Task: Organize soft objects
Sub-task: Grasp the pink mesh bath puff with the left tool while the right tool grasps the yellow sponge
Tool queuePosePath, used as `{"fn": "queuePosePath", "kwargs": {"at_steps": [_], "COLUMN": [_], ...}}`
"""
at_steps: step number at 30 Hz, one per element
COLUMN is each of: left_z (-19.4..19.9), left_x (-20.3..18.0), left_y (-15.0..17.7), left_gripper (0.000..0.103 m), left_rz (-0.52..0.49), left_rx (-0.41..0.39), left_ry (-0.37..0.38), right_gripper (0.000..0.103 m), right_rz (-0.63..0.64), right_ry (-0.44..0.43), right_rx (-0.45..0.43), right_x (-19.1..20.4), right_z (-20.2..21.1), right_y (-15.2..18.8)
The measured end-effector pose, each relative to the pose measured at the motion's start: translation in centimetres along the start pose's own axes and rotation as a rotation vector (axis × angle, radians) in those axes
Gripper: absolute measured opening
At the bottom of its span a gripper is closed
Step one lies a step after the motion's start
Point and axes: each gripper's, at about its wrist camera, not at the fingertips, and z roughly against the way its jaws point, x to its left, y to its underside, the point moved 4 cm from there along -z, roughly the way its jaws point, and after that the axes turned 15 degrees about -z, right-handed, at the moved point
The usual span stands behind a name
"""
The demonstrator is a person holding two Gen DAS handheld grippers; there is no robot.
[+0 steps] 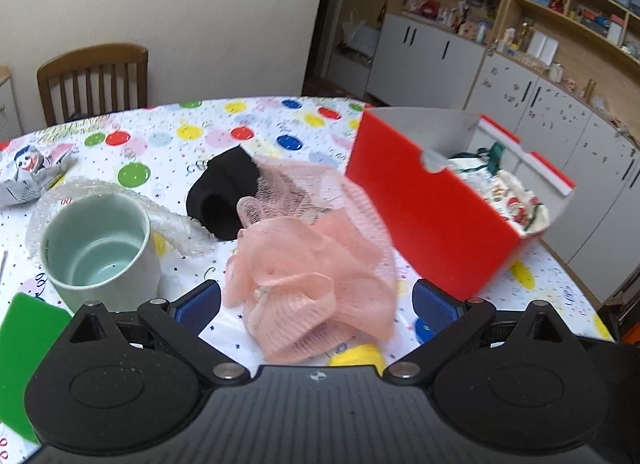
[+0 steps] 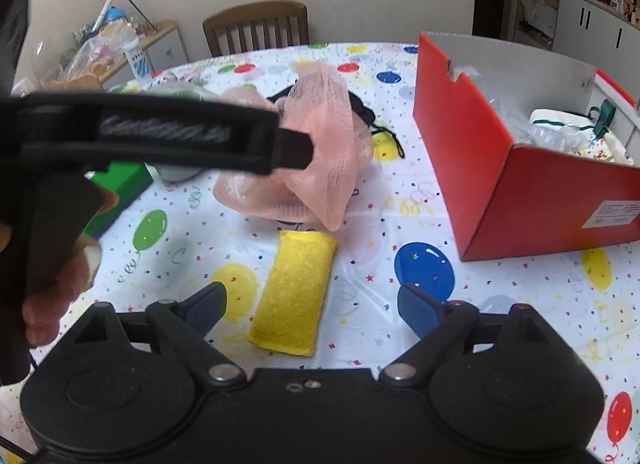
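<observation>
A pink mesh bath puff (image 1: pixel 312 276) lies on the balloon-print tablecloth. My left gripper (image 1: pixel 316 304) stands open around its near end, and the blue pads (image 1: pixel 200 304) do not press it. Behind the puff lies a black cloth (image 1: pixel 224 196). In the right wrist view a yellow sponge pad (image 2: pixel 296 292) lies flat, with my open right gripper (image 2: pixel 314 304) straddling its near part without touching it. The pink puff (image 2: pixel 304 152) shows there too, with one of the left gripper's fingers (image 2: pixel 292 148) against its side. A red open box (image 1: pixel 432 204) at the right holds a printed cloth (image 1: pixel 516 200).
A pale green mug (image 1: pixel 96 248) stands left of the puff on bubble wrap (image 1: pixel 120 192). A flat green item (image 1: pixel 28 344) lies at the near left and crumpled paper (image 1: pixel 32 176) at the far left. A hand (image 2: pixel 52 284) holds the left gripper. A wooden chair (image 2: pixel 256 24) stands behind the table.
</observation>
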Motion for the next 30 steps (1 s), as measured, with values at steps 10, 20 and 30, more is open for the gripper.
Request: {"fn": "queuePosePath", "kwargs": {"at_steps": [10, 20, 30], "left_z": [-4.4, -6.0, -5.7], "left_x": [0.1, 0.4, 1.5], "left_y": [-0.5, 0.1, 0.0], "left_gripper": [0.102, 0.086, 0.045], "left_rz": [-0.016, 0.01, 0.055], "left_rx": [0.094, 0.139, 0.167], "left_ry": [0.046, 0.061, 0.029], "right_gripper": [0.079, 0.063, 0.043], "right_rz": [0.066, 0.095, 0.079], "right_ry": [0.011, 0.03, 0.062], "right_rx": [0.038, 0.064, 0.075], "right_x": [1.5, 2.3, 2.1], "right_z": [-2.2, -3.0, -3.3], "right_y": [0.3, 0.7, 0.4]}}
